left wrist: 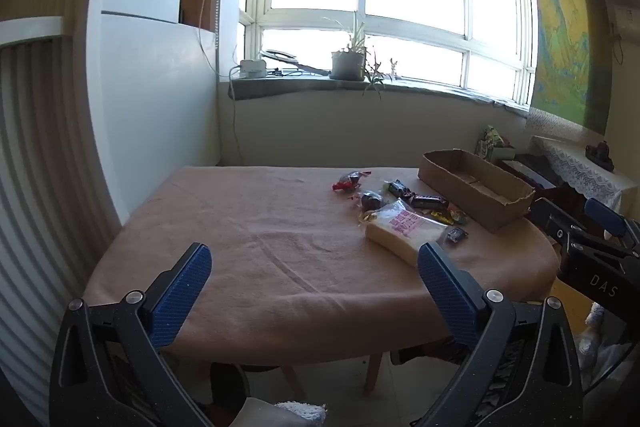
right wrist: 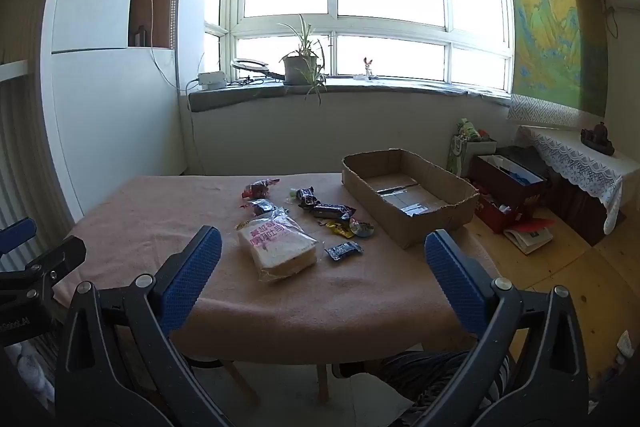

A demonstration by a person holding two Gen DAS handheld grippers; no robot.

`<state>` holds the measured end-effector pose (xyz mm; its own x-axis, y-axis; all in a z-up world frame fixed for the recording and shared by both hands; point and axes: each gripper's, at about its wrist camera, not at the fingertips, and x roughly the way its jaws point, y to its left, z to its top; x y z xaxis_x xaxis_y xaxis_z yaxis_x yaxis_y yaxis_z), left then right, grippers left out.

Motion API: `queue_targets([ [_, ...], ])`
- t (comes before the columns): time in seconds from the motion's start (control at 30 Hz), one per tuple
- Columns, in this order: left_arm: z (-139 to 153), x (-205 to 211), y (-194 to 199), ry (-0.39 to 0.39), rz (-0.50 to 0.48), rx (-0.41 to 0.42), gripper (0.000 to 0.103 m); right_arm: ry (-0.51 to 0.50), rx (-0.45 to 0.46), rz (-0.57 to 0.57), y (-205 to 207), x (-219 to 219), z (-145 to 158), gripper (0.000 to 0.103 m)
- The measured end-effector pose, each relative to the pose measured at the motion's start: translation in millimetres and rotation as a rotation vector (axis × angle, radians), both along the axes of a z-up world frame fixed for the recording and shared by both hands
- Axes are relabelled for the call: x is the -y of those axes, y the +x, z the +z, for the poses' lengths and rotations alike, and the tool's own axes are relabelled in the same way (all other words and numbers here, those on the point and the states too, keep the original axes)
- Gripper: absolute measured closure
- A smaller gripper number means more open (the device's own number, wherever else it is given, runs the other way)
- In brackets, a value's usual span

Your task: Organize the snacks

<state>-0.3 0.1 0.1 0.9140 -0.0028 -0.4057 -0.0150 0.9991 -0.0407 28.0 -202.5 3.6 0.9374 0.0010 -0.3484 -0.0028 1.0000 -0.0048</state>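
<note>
Right wrist view: right gripper (right wrist: pixel 322 257) and left gripper (left wrist: pixel 314 265) are spread, empty, short of the worktop (right wrist: pixel 160 211). Snacks (right wrist: pixel 320 211) are clustered beside the box (right wrist: pixel 404 227); bread (right wrist: pixel 278 247) should be gripped across its width.

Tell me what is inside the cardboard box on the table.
The cardboard box holds no snacks that show: only its bare floor flaps with strips of tape. The near wall hides the floor strip just behind it. All snacks, including the bread bag, lie outside on the tablecloth.
</note>
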Motion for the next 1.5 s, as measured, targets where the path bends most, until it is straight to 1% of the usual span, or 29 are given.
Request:
queue_targets([
  [0.1, -0.6, 0.0, -3.2, -0.007, -0.003, 0.006, 0.001, 0.007, 0.012, -0.004, -2.2, -2.3, 1.3, 0.0],
  [0.13, -2.3, -5.8, 1.4, -0.027, 0.004, -0.019, 0.001, 0.046, -0.027, 0.0, 1.3, 2.8, 2.0, 0.0],
  [0.17, -3.0, -6.2, 1.3, -0.027, 0.001, -0.02, 0.001, 0.041, -0.031, 0.004, 1.8, 2.1, 2.3, 0.0],
  [0.2, -3.4, -3.7, 7.2, -0.026, 0.009, -0.045, 0.001, 0.041, -0.032, 0.006, 3.2, 3.9, 2.4, 0.0],
  [0.33, -11.0, -10.2, 10.9, -0.019, -0.001, -0.036, 0.001, 0.049, -0.04, 0.005, 11.2, 12.9, -1.6, 0.0],
  [0.4, -9.5, 1.7, 8.2, 0.004, 0.002, -0.027, 0.001, 0.046, -0.035, 0.007, 5.1, 9.8, -2.5, 0.0],
  [0.57, -5.5, 6.3, 0.6, 0.013, 0.005, -0.015, 0.001, 0.04, -0.032, 0.012, 1.9, 6.8, -7.8, 0.0],
  [0.9, 1.2, 10.7, -11.1, 0.018, 0.006, 0.013, 0.001, 0.039, -0.001, 0.027, -15.5, 5.2, 0.1, 0.0],
  [1.5, -2.2, 7.2, -9.7, 0.01, 0.01, 0.01, 0.001, 0.031, -0.012, 0.042, -12.4, -1.6, -1.6, 0.0],
])
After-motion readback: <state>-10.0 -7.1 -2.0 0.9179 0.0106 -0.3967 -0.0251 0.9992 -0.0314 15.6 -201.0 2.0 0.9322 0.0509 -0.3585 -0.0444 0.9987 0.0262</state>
